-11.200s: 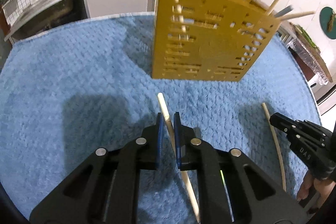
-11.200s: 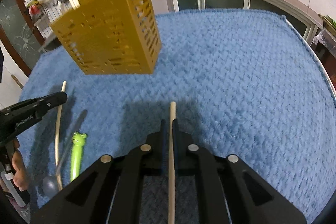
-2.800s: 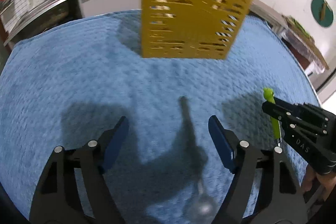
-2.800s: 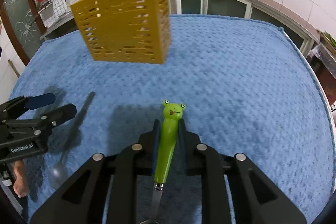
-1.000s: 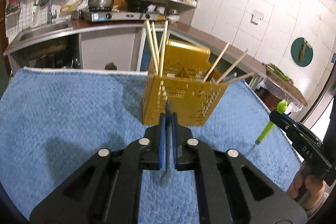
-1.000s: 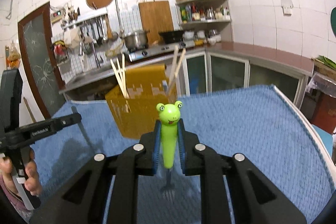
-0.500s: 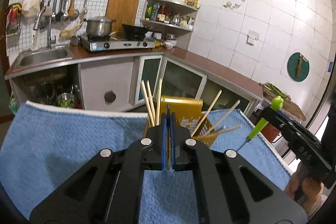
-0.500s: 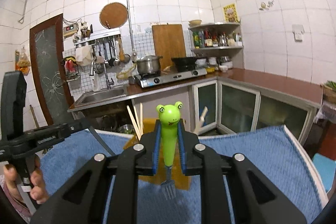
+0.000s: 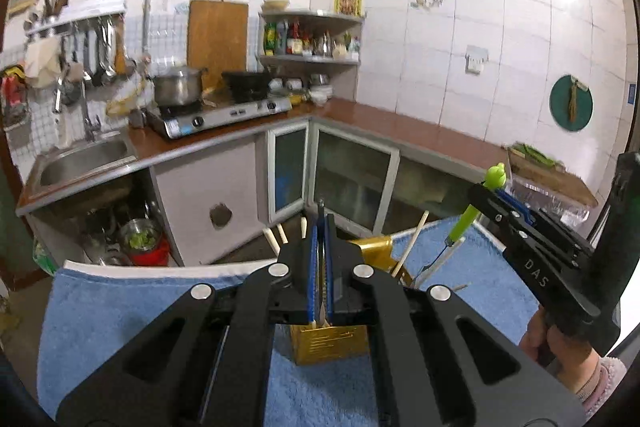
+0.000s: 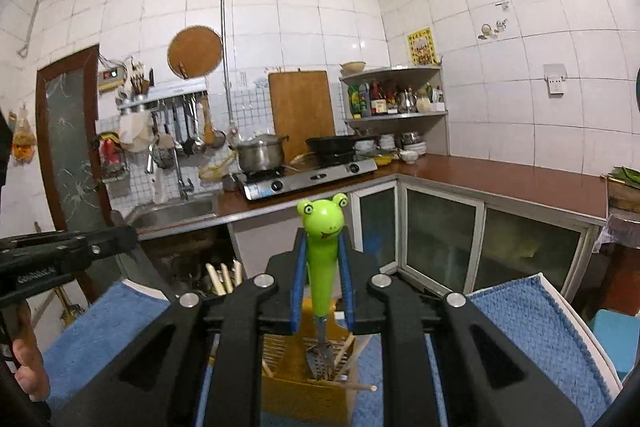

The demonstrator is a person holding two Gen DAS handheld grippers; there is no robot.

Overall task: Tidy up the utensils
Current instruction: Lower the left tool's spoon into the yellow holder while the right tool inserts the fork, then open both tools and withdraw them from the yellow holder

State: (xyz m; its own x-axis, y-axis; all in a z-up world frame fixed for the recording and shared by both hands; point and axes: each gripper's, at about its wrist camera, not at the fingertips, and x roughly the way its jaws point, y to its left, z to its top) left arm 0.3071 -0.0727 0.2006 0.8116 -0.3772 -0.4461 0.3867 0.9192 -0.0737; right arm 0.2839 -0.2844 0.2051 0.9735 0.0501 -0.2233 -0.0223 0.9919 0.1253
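Note:
My left gripper [image 9: 320,227] is shut on the thin grey spoon [image 9: 320,207], whose handle tip pokes up between the blue pads; its bowl is hidden. Directly below stands the yellow slotted utensil holder [image 9: 332,345] with several chopsticks [image 9: 412,239] in it. My right gripper [image 10: 322,239] is shut on the green frog-handled fork [image 10: 322,259], held upright. Its tines [image 10: 320,359] hang just above the holder [image 10: 296,401]. From the left wrist, the right gripper [image 9: 486,189] and the fork [image 9: 464,223] are to the holder's right. From the right wrist, the left gripper [image 10: 120,239] is at the left, the spoon [image 10: 148,267] slanting down.
The holder stands on a table covered with blue cloth [image 9: 120,307] [image 10: 520,327]. Behind it run kitchen cabinets [image 9: 352,183], a stove [image 9: 224,115] and a sink [image 9: 80,159]. A person's hand [image 9: 560,343] grips the right tool, and another hand [image 10: 24,359] grips the left one.
Both grippers have risen with their utensils and tipped towards level. The holder has slid from ahead of them to below the fingers, and more of the kitchen wall shows.

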